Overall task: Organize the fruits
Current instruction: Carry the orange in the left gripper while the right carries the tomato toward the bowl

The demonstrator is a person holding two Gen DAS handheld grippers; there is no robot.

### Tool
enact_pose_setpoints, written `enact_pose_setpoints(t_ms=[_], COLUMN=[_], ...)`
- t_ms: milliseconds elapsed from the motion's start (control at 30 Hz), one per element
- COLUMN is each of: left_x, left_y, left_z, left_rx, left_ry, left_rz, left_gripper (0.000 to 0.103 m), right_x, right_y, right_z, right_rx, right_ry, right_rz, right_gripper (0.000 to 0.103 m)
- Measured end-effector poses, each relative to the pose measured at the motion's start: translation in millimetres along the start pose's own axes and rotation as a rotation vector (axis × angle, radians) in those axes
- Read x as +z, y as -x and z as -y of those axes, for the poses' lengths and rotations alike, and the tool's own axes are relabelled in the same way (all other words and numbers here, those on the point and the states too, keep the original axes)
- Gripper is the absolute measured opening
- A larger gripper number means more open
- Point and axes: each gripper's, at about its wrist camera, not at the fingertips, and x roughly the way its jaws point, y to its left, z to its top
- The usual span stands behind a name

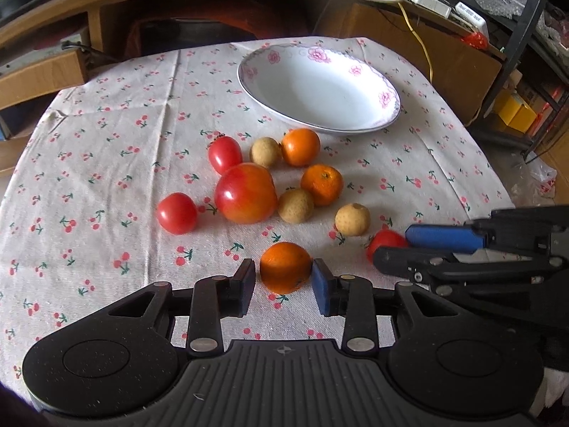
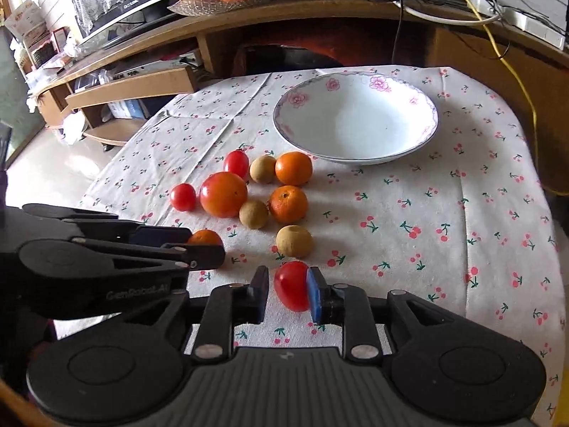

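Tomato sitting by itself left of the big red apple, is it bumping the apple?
Apart. The left wrist view shows a strip of tablecloth, with a printed cherry on it, between the tomato and the apple.

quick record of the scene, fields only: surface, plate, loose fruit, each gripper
surface: cherry-print cloth
plate: empty, behind the fruit
loose fruit: eight pieces, clustered in front of the plate
left gripper: around an orange on the cloth, slight gap at one pad
right gripper: shut on a tomato
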Motion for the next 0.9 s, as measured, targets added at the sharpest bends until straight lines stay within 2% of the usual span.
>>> enact_pose_setpoints(t_ms=[67,267,367,433,600,900], left_x=[-0.6,-3.8,-2.8,-1.4,1.2,4.1], left_y=[-1.7,-3.3,-4.2,-5.4,-6.0,-0.8], left_z=[0.6,4.9,4.5,3.9,3.3,2.6], left_rx=[0.000,0.014,0.015,0.014,0.008,0.009], left_ry=[-0.009,-0.049,-0.051,-0.047,-0.047,-0.025], left_rz=[-0.003,0.002,0.007,0.011,0.017,0.027], left_gripper=[0.046,0.045,0.044,0.045,0.039,0.038], right_x=[0.7,2.6,0.3,-1.6,1.2,3.4], right_y=[-3.1,-9.6,-17.1,-19.8,-20.8,-15.2], right_z=[-0.5,4.7,8.2,7.5,6.6,7.4], right_rx=[-0.012,-0.039,-0.041,-0.050,-0.067,-0.081], right_ry=[0.010,0.023,0.020,0.022,0.011,-0.029], right_rz=[0.001,-0.012,-0.046,-0.033,-0.018,-0.010], right_gripper=[0.031,0.032,0.032,0.032,0.030,0.029])
